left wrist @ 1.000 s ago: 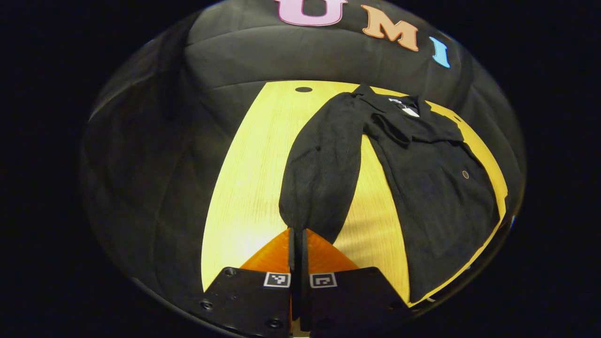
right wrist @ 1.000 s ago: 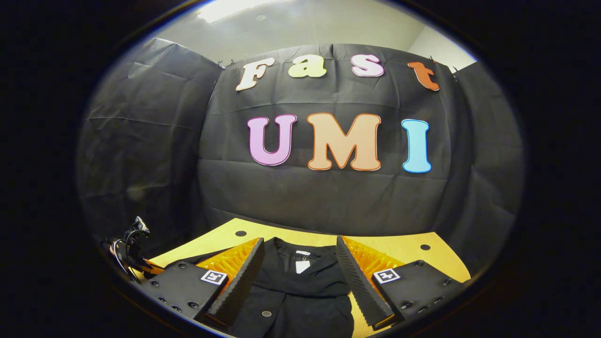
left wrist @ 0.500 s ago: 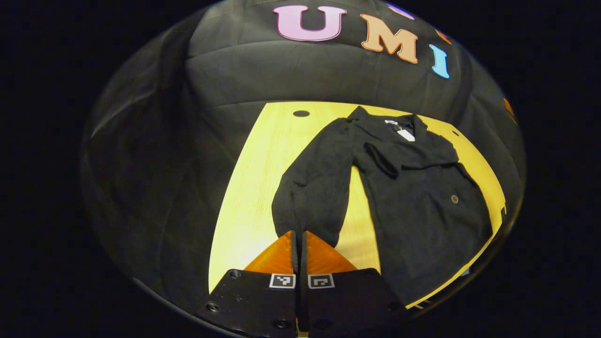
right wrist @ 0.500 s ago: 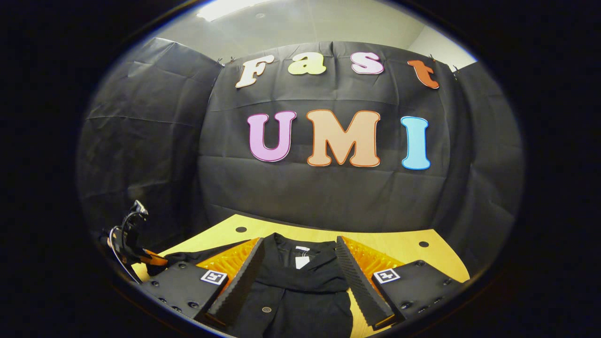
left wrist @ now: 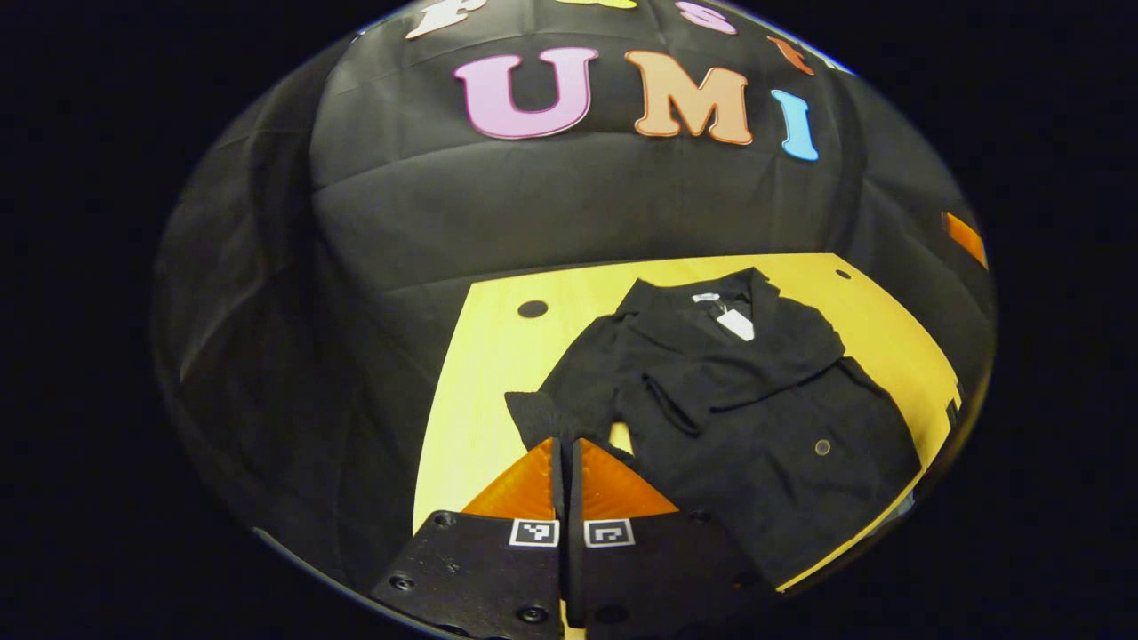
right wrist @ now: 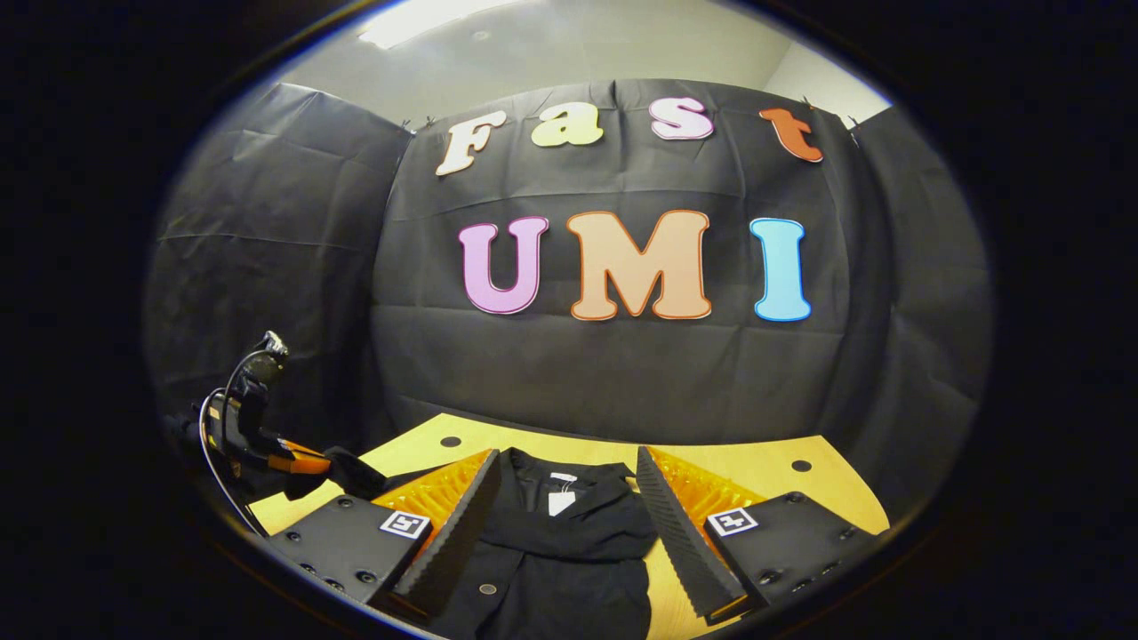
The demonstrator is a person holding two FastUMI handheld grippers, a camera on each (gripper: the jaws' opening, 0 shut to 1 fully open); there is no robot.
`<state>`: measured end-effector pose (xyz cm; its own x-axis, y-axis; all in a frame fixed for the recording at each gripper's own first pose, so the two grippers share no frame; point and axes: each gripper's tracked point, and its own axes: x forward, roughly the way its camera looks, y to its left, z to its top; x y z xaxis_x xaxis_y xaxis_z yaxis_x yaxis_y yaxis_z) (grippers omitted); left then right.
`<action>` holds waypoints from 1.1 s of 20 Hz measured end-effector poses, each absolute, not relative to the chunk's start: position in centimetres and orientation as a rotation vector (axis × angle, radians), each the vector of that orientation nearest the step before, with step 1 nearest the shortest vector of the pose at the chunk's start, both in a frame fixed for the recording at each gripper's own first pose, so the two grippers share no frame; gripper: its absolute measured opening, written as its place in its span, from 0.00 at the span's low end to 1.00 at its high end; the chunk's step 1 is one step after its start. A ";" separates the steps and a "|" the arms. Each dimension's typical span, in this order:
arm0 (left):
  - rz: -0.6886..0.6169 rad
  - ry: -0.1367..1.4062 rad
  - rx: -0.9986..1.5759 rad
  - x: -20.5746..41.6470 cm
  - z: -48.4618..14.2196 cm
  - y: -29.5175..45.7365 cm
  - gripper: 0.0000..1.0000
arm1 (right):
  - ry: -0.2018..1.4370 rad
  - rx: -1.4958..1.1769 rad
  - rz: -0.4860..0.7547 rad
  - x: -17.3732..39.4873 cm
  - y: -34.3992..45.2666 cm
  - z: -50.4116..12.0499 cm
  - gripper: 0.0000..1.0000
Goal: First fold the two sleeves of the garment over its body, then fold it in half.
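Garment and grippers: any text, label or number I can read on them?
White tag at the collar of the garment: too small to read.
Square markers on the left gripper, shut on the sleeve: coded patterns, no words.
Those on the right gripper: the same.
Nothing else on them is readable.

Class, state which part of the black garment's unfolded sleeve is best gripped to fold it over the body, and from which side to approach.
Grip the cuff end, coming in from the bare table side, away from the body. The sleeve is limp and fixed only at the shoulder, so holding its free end probably carries its whole length across. The left gripper is shut there.
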<state>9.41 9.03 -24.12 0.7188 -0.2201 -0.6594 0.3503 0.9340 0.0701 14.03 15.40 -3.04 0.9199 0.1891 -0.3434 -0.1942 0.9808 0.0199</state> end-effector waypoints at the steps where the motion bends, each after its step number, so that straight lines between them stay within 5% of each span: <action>1: -0.333 0.690 0.197 10.0 -23.6 7.9 0.00 | 0.351 -0.012 0.189 14.2 14.7 -3.2 0.97; 22: -0.705 0.649 0.300 13.9 -23.6 -19.5 0.00 | 0.419 0.048 -0.010 12.6 -1.7 -6.0 0.97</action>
